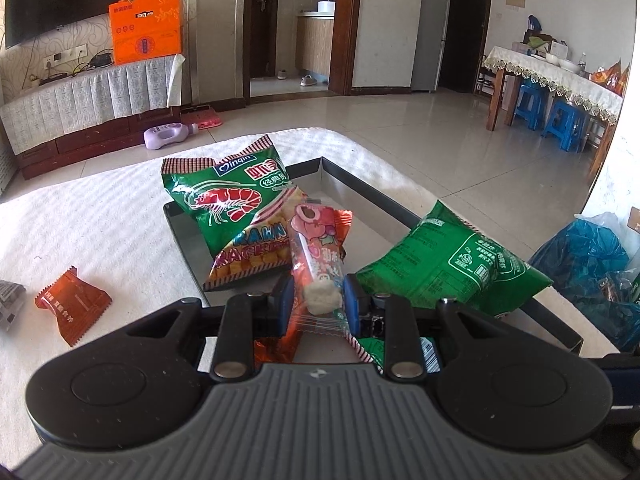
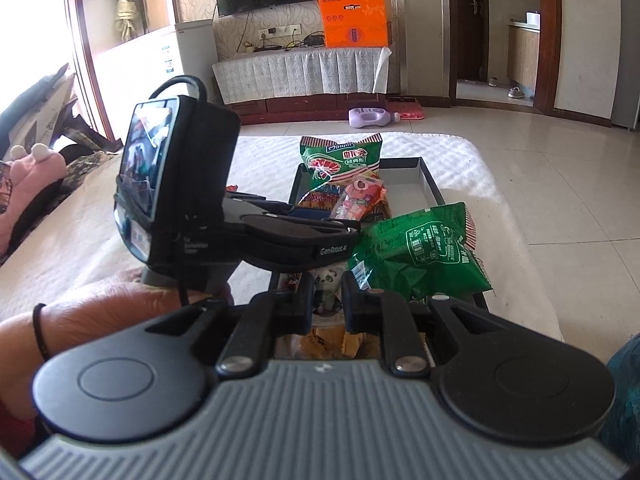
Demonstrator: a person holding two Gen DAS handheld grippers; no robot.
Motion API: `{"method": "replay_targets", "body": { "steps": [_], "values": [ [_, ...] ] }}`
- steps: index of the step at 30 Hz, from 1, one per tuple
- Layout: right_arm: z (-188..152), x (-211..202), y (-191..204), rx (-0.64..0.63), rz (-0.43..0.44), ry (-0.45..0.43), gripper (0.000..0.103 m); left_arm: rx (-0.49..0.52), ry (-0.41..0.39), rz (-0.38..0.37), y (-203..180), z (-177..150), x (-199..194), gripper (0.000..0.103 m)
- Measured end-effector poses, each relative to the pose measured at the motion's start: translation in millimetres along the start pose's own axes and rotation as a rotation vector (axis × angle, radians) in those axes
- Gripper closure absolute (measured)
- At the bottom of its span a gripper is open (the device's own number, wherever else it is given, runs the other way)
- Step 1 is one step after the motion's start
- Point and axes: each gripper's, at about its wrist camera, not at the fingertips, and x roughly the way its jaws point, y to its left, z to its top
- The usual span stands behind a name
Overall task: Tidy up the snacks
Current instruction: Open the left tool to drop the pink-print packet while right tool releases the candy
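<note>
Left gripper (image 1: 317, 294) pinches a clear marshmallow stick pack (image 1: 316, 264), fingers closed on its lower end, held above the dark tray (image 1: 384, 200). In the tray a prawn cracker bag (image 1: 232, 216) lies at the far-left; a green bag (image 1: 448, 264) leans on the right rim. An orange packet (image 1: 72, 306) sits apart on the white cloth (image 1: 100, 220).

Right wrist view: right gripper (image 2: 326, 286) clamps a small panda-print packet (image 2: 326, 280) at the tray's near end, just beside the green bag

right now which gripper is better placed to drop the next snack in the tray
Left. The left gripper is shut on the pink candy pack, which hangs over the tray. The right gripper holds a small panda packet nearer the tray's close edge.
</note>
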Motion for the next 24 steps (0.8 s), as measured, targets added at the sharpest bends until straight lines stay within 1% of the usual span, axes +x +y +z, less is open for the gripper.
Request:
{"method": "replay_targets", "body": {
  "steps": [2, 3, 4, 6, 17, 22, 23, 24],
  "values": [
    [0, 0, 0, 0.001, -0.003, -0.001, 0.085, -0.002, 0.001, -0.003, 0, 0, 1, 0.069],
    [0, 1, -1, 0.002, -0.006, -0.001, 0.085, -0.004, 0.0, 0.002, 0, 0, 0, 0.06],
    [0, 2, -1, 0.002, -0.01, 0.0, 0.085, -0.004, -0.002, 0.007, 0, 0, -1, 0.047],
    [0, 3, -2, 0.003, -0.018, 0.002, 0.085, -0.004, -0.018, 0.019, 1, 0, -5, 0.034],
    [-2, 26, -2, -0.006, -0.069, 0.027, 0.085, -0.011, -0.048, 0.027, 8, 1, -20, 0.03],
    [-3, 27, -7, 0.016, -0.1, 0.01, 0.083, -0.02, -0.054, 0.035, 11, -1, -28, 0.028],
    [-3, 27, -8, 0.024, -0.102, 0.009, 0.083, -0.022, -0.056, 0.037, 12, -1, -29, 0.028],
    [-3, 28, -9, 0.032, -0.103, 0.008, 0.079, -0.024, -0.057, 0.039, 13, -1, -30, 0.027]
  ]
}}
